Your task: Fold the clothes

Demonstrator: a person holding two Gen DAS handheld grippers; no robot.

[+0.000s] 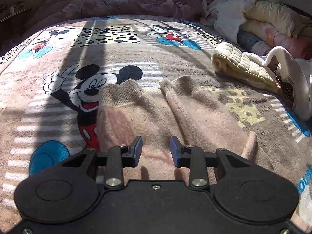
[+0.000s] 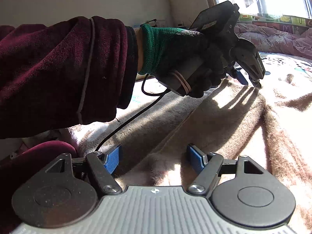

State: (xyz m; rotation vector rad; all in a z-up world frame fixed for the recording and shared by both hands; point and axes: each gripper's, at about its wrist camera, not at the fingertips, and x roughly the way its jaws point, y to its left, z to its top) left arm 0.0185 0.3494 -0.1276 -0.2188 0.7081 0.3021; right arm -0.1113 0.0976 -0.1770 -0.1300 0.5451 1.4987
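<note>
A pair of fleecy pink trousers (image 1: 156,113) lies flat on the bed's cartoon-mouse blanket (image 1: 58,105), legs side by side and the two ribbed beige cuffs pointing away toward the rumpled quilt (image 1: 120,0). The fabric looks thick, soft and light, so I judge it will flop and drag on the plush blanket rather than slide; the ribbed cuffs or the waist edge seem the firmest places to pinch, taking both layers at once. The left gripper (image 1: 156,151) hovers low over the trousers, its blue-padded fingers (image 1: 137,152) partly apart with nothing between them. The right gripper (image 2: 154,159) stands wide open just above the same pink cloth, also empty. A gloved hand (image 2: 185,58) in a maroon sleeve (image 2: 68,68) carries the left tool. A folded cream quilted piece (image 1: 241,66) sits off beside the trousers.
</note>
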